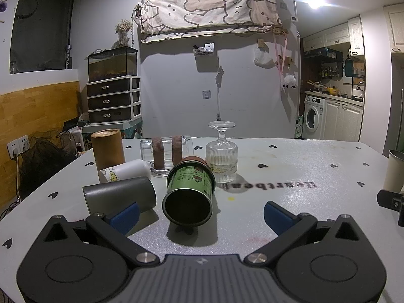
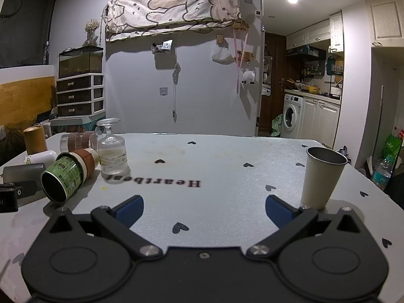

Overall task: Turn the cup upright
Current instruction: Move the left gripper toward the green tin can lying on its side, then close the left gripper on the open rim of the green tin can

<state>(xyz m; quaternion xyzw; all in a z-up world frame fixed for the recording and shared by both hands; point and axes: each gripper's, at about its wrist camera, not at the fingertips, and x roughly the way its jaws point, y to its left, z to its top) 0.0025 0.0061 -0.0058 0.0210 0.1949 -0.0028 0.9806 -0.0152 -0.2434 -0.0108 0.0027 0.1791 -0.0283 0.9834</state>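
A green-labelled cup (image 1: 189, 193) lies on its side on the table, its open mouth facing my left gripper (image 1: 200, 217), which is open and empty just in front of it. The cup also shows in the right wrist view (image 2: 61, 180) at the left. A grey cup (image 1: 120, 197) and a white cup (image 1: 125, 170) lie on their sides beside it. A stemmed glass (image 1: 222, 155) stands upside down behind. My right gripper (image 2: 204, 209) is open and empty above bare table. A beige cup (image 2: 323, 176) stands upright just beyond its right finger.
A brown cylinder (image 1: 107, 149) stands upright at the back left. A clear mug with brown bands (image 1: 166, 151) lies on its side behind the green cup. The white table (image 2: 227, 151) carries heart marks and the word Heartbeat. The right gripper's tip (image 1: 390, 200) shows at the left view's right edge.
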